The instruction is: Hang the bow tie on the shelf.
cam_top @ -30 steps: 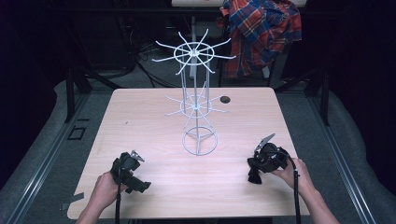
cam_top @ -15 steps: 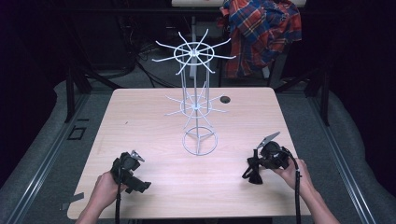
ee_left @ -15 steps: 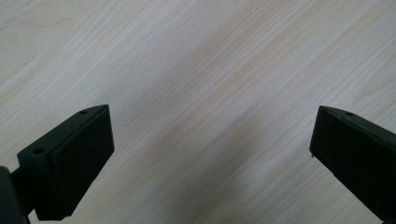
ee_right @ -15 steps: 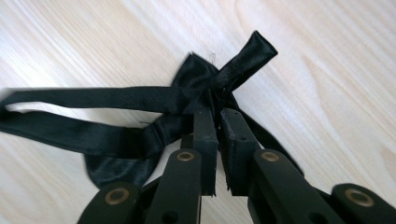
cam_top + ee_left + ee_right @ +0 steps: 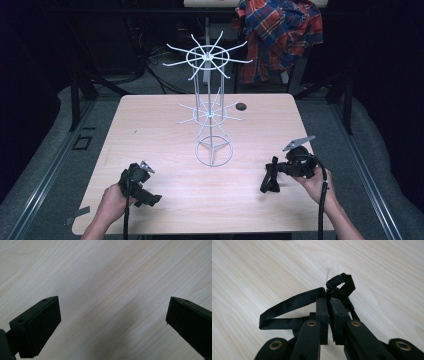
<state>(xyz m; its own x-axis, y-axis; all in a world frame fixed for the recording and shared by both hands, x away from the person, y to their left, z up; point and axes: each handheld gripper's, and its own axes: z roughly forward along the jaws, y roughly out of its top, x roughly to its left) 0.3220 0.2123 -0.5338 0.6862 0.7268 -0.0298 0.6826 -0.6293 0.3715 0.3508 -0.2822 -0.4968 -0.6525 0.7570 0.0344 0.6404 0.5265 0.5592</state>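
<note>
Black fabric strap [image 5: 294, 307], flat and looped, sits pinched in my right gripper [image 5: 329, 302], jaws having just closed tight on it. From the high view I see strap and right gripper over the pale wood-grain table [image 5: 165, 130] near its right front edge. Left gripper [image 5: 113, 315] jaws stand wide apart over bare wood. White wire rack [image 5: 210, 107] stands mid-table, spokes radiating.
</note>
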